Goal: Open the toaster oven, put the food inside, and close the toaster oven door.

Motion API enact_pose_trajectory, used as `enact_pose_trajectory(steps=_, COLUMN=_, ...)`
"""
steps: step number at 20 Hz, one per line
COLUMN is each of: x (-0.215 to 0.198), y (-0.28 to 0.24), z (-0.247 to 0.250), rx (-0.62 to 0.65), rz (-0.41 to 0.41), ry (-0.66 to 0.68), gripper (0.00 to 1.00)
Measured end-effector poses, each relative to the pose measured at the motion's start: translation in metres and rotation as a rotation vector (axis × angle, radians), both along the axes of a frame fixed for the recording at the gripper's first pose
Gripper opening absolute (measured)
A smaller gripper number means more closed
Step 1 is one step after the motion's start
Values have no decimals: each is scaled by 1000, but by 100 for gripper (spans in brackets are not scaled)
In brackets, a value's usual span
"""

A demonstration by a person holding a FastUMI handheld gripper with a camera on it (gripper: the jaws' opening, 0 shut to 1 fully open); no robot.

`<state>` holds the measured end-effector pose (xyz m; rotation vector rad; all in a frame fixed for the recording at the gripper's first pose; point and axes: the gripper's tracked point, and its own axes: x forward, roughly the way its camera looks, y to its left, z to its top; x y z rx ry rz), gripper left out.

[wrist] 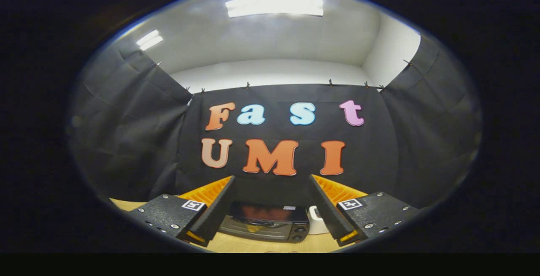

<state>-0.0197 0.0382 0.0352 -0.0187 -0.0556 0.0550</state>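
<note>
Black and boxy, the toaster oven (265,222) is sitting on a pale wooden table (261,245), low between the two fingers and a little beyond them. Its top is smooth and glossy, throwing back a reddish reflection, and its front is showing a dark glass door with a handle bar running across it; the door is looking closed. Two round knobs are sitting one above the other at the right end of the front panel. What is inside the oven cannot be told through the glass.

Just to the right of the oven, a small white rounded object (315,220) is standing on the table, partly hidden behind the right finger; its make is unclear.

The gripper (271,191) is hanging with its fingers spread wide apart, holding nothing and touching nothing. Each finger is showing a ridged, ribbed pad on its inner face and a flat, grainy mounting block behind it with small screws and a square printed marker.

Matte black cloth is draping the booth behind, wrinkled in loose folds and clipped along its top edge, under a plain white ceiling with bright rectangular light panels (274,6).
</note>
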Motion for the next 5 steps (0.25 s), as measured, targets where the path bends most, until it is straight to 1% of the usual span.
enact_pose_trajectory(steps=5, x=2, y=8, z=1, rx=-1, rz=28, ry=8, gripper=97)
